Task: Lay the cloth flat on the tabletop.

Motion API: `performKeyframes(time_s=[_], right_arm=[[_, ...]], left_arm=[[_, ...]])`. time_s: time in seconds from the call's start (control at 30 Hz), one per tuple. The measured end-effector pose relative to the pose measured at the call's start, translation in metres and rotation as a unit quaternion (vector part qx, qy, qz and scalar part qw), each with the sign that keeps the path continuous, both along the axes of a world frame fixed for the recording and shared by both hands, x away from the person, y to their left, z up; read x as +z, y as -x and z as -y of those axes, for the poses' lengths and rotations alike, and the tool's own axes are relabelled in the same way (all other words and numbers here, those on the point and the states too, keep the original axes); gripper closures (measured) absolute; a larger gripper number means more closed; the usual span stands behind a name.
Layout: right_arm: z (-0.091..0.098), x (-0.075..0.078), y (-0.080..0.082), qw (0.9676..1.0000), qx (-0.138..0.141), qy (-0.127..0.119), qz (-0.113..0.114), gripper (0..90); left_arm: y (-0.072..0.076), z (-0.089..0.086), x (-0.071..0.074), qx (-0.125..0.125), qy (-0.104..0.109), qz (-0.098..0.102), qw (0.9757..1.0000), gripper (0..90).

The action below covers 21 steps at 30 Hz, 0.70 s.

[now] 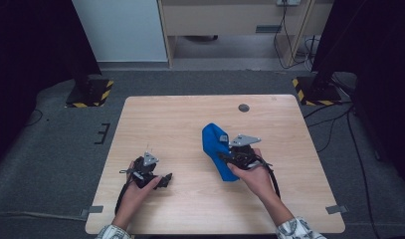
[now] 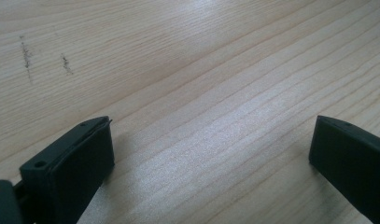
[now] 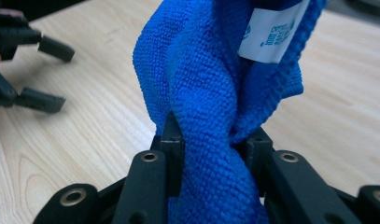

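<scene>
Left gripper [image 1: 166, 180] sits low over the desk [image 1: 190, 119], toward the near left corner, jaws pointing right. In the left gripper view I see both jaws spread wide with only bare wood grain between them, plus a few dark scuff marks [image 2: 26, 58] on the wood farther off. Nothing held.

Moving right: blue microfibre cloth [image 1: 215, 147], right of the desk's middle. Part of it lies on the wood, part is bunched and lifted. A white label [image 3: 271, 32] is sewn at its upper edge.

Right gripper [image 1: 226, 158] is clamped on the cloth; in the right gripper view I see a twisted fold pinched between its jaws. I cannot say how much of the cloth is clear of the desk. That view also catches the left gripper's parted jaws at the far left.
</scene>
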State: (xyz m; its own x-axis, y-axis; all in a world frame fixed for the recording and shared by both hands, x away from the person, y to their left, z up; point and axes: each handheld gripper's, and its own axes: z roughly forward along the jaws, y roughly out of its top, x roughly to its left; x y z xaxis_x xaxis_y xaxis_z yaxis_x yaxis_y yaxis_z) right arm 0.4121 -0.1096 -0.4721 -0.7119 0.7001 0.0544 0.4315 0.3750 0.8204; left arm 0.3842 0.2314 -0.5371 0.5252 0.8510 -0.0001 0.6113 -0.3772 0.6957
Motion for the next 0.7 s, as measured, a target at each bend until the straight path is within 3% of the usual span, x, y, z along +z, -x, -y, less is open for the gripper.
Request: performKeyframes(time_s=[0.4,0.7], right_arm=[[-0.025,-0.035,0.004,0.9984,0.006,0.043,-0.036,64.2],[-0.032,-0.052,0.004,0.9964,-0.005,0.063,-0.057,46.1]], left_arm=[[0.0,0.0,0.0,0.002,0.0,0.0,1.0,0.0],[0.0,0.001,0.0,0.003,0.0,0.0,1.0,0.0]])
